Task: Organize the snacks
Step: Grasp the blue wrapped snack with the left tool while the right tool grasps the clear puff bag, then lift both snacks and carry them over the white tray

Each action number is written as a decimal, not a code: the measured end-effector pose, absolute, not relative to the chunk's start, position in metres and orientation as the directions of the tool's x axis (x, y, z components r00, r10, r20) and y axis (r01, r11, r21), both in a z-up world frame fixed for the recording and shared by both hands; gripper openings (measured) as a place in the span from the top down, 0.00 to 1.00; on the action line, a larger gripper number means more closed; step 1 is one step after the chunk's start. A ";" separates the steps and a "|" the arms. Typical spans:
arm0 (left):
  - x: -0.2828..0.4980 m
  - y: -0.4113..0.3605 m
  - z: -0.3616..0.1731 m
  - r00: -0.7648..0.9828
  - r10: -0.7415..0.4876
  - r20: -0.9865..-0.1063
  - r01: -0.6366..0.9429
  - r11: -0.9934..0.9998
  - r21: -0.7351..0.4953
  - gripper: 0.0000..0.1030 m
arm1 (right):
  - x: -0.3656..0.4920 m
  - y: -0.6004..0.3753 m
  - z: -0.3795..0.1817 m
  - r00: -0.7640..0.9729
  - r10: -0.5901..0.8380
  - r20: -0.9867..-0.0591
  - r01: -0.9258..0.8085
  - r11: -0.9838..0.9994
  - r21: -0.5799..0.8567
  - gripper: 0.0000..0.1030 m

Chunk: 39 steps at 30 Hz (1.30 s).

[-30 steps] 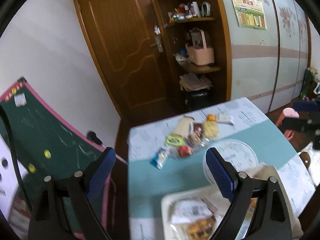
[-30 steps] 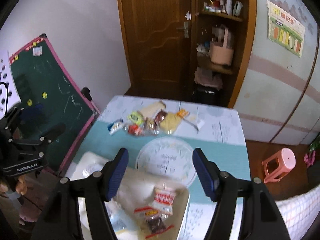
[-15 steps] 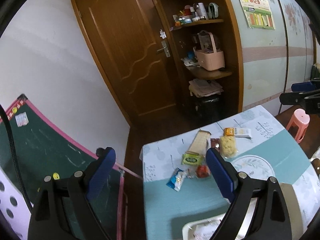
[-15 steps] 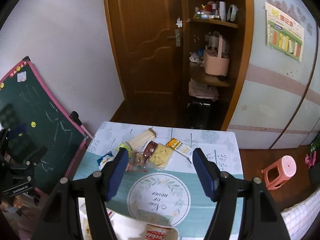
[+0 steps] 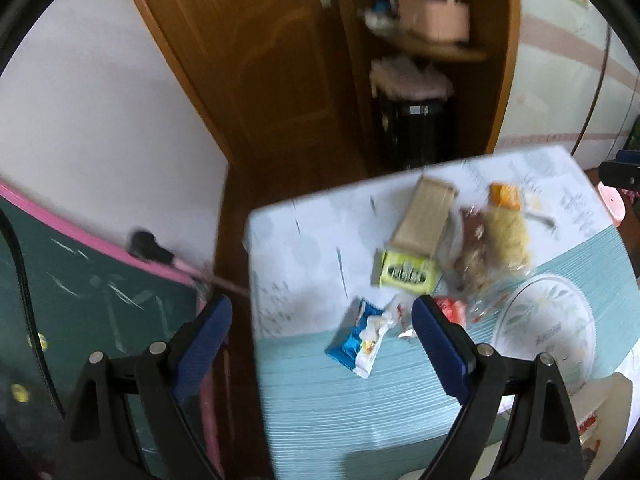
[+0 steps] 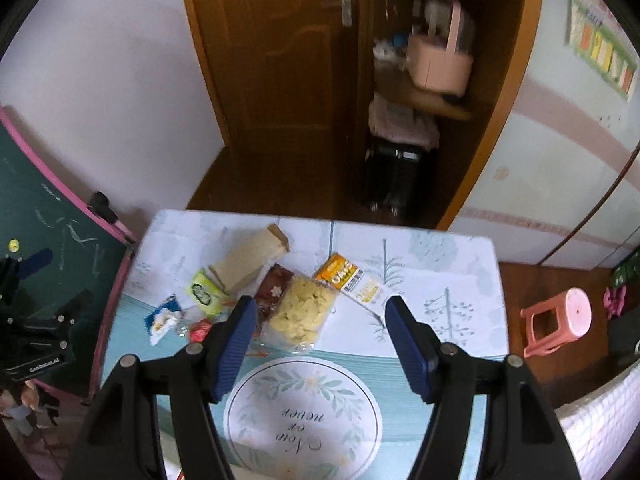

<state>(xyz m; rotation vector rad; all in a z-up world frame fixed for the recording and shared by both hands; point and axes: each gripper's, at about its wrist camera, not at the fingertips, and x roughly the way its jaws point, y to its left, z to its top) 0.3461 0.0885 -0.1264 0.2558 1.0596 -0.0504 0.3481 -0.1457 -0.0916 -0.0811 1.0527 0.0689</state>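
Both claws hang over the desk [image 6: 440, 256], tilted down toward a loose heap of snacks at its far side. Left claw [image 5: 322, 320] is spread wide w/ nothing between its pads; it sits over the desk's left edge, near a blue-and-white wrapped snack [image 5: 358, 342] – prob. the nearest pick for that side. Right claw [image 6: 320, 320] is about half spread, also empty, framing a clear bag of yellow chips [image 6: 300, 312] & a brown packet [image 6: 272, 286] beside it.

Rest of the heap, touching or overlapping: a long tan packet [image 6: 250, 258] leaning over a lime-green pack [image 6: 204, 292], an orange oats box [image 6: 352, 280] at the right end, a small red sweet [image 6: 200, 330] near the front. Snacks lie jumbled, no order – so sorting seems barely begun here. A round printed mat [image 6: 304, 412] lies bare in front of the heap, apart from it; likely a clear working spot. Left view is motion-blurred, so small labels can't be read.
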 end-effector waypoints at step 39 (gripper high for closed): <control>0.354 0.067 -0.239 0.333 0.068 -0.940 0.179 0.975 0.134 0.76 | 0.377 -0.138 -0.244 0.243 0.025 -0.970 -0.004 1.000 0.025 0.45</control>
